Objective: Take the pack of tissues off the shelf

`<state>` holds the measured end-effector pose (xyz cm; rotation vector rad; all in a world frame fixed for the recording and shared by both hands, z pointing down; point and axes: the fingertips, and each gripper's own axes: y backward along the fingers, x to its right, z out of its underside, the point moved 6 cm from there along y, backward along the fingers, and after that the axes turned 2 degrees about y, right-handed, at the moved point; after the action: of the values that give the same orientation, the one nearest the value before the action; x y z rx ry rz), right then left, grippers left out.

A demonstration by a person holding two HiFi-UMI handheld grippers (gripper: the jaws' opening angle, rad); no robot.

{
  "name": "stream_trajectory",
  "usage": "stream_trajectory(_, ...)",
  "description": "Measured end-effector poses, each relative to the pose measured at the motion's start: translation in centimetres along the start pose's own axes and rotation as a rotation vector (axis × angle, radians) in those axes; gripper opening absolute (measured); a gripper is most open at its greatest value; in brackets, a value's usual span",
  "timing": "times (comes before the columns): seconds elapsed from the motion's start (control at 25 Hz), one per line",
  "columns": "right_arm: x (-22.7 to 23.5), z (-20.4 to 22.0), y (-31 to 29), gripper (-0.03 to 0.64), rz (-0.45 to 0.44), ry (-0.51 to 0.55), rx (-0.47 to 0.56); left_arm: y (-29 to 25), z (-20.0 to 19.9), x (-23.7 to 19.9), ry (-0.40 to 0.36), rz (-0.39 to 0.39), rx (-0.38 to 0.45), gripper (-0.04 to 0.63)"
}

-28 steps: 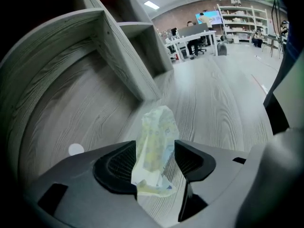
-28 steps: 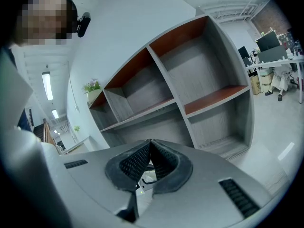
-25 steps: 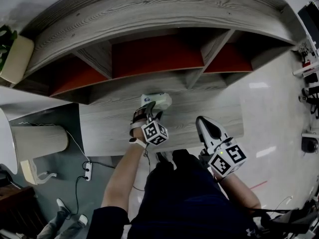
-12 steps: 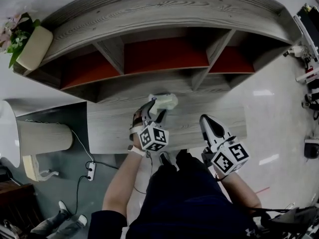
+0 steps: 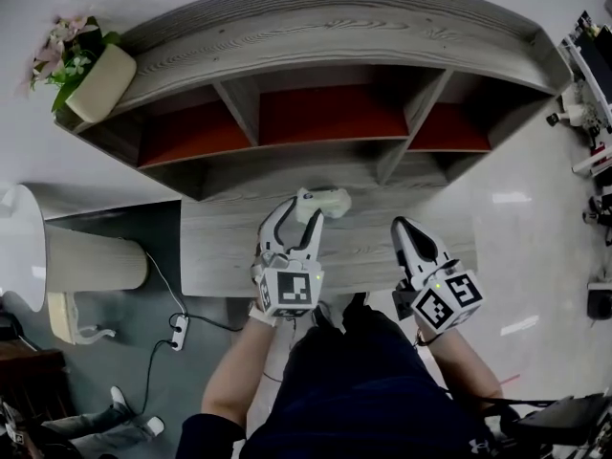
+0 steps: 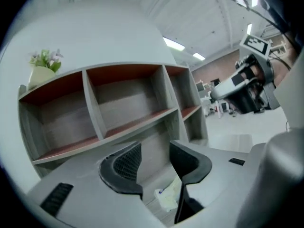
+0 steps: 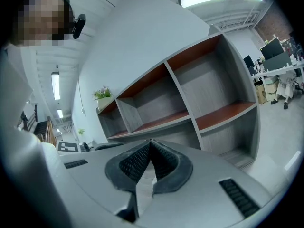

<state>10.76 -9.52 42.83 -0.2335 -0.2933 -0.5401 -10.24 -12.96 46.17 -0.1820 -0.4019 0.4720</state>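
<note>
The tissues (image 5: 325, 202) lie on the ledge (image 5: 220, 256) at the foot of the shelf (image 5: 335, 36), below its middle compartment. My left gripper (image 5: 301, 214) hangs just in front of them, its jaws apart but just now narrowing, pads not pressing the pack. My right gripper (image 5: 401, 225) holds its jaws pressed together on nothing.

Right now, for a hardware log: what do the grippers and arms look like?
The left gripper and right gripper are white with black ribbed pads, each bearing a black-and-white marker cube. Short dark sleeves. Left jaws have just been closing, nothing between them.
</note>
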Motion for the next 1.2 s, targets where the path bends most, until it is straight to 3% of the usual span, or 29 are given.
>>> stream_trajectory(0.12,-0.5,-0.5,-0.2,0.012,-0.01,0.011,0.011,1.9,-2.6,-1.0,0.027,-0.014,0.05,0.172)
stream_trajectory(0.28,-1.0,-1.4,-0.5,0.012,-0.019,0.028,0.033,4.0,-4.5,-2.0,0.138,-0.031,0.182,0.113)
stream_trajectory(0.48,-1.9,-3.2,-0.8,0.012,-0.031,0.053,0.071,6.2,-6.9,-2.9,0.26,-0.037,0.271,0.065)
stream_trajectory(0.76,-3.7,-5.9,-0.9,0.012,-0.042,0.127,0.134,8.3,-7.0,-3.6,0.346,-0.024,0.274,0.028)
stream_trajectory(1.2,-4.9,-6.3,-1.1,0.012,-0.049,0.202,0.171,10.0,-8.0,-5.2,0.381,-0.037,0.296,0.017)
